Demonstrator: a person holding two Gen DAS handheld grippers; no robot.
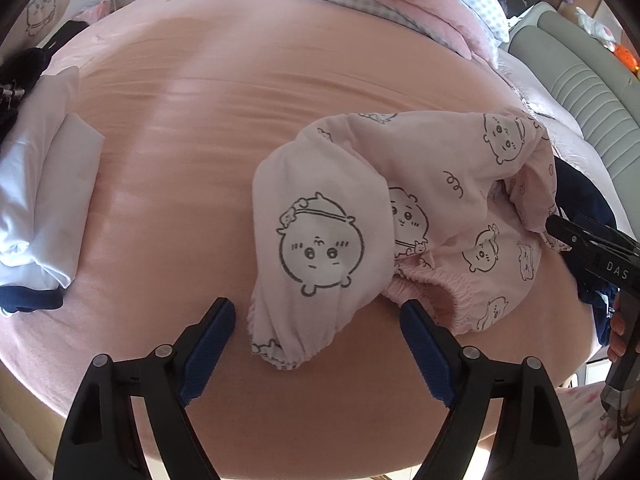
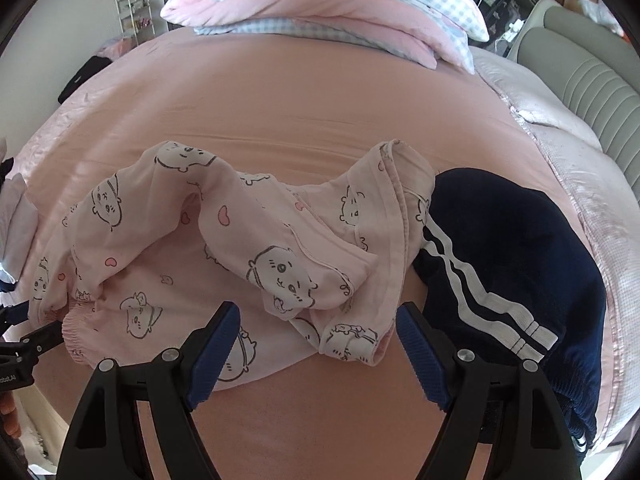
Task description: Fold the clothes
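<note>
**Both grippers wide over the crumpled pink pyjamas**

And there they were, the pink cartoon-print pyjama bottoms (image 1: 404, 220) lying in a rumpled heap on the peach bed sheet (image 1: 192, 120), legs thrown over each other, elastic waistband (image 1: 424, 284) gaping toward the cameras. The left gripper (image 1: 316, 312) hung over the near cuff with its jaws standing open, nothing pinched; the cuff sat between the blue pads (image 1: 210, 344) but apart from them. The right gripper (image 2: 318, 318) was likewise open and empty, poised above the nearest folded-over leg end (image 2: 352, 338). My read: each hand was lined up on a separate edge so the garment could be pulled flat before any fold.

Room to work? Plenty beyond the heap, where a broad bare stretch of sheet ran up toward the stacked pillows (image 2: 320, 12). To the left, a folded white garment (image 1: 52, 192) sat well apart. The tight side was the right: navy shorts with white stripes (image 2: 508, 256) lay touching the pyjamas' edge there, so spreading that way risked dragging them along. The bed's near edge also lay close below the grippers.
</note>
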